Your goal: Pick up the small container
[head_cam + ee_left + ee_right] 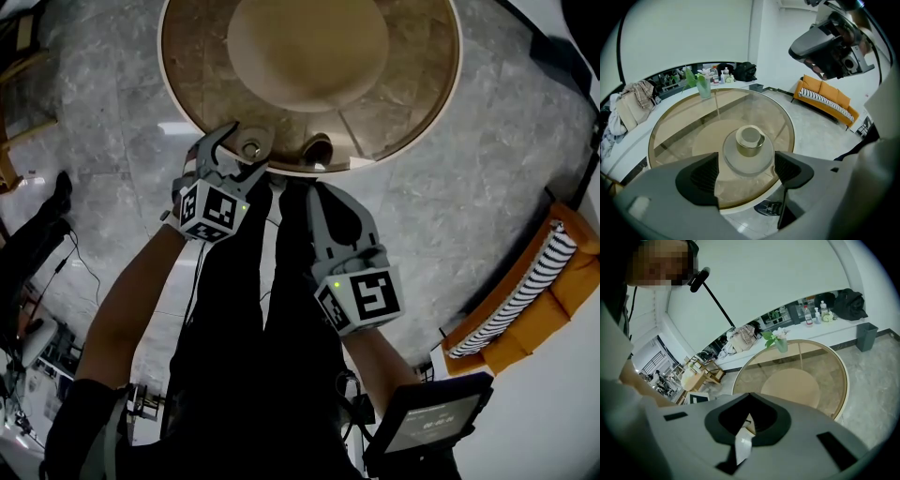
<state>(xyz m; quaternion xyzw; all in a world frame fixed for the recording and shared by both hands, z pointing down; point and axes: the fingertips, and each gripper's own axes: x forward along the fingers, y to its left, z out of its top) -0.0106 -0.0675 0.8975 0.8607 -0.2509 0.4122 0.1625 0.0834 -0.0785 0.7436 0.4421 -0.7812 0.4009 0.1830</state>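
The small container (pixel 251 148), a short pale cylinder, stands on a grey disc near the front edge of the round glass table (pixel 424 131). My left gripper (pixel 244 150) is open, with one finger on each side of the container in the head view. In the left gripper view the container (pixel 750 139) sits just beyond the left gripper (pixel 746 168), in line with the gap, and the dark pads (pixel 701 178) do not touch it. My right gripper (pixel 314 190) hangs shut below the table's edge. In its own view the right gripper (pixel 746 425) holds nothing.
A vase with green leaves (pixel 703 85) stands at the table's far side. An orange sofa (pixel 548 295) with a striped cushion is at the right. A grey bin (pixel 866 336) and a cluttered counter line the far wall. The person's dark-clad legs (pixel 267 319) are below me.
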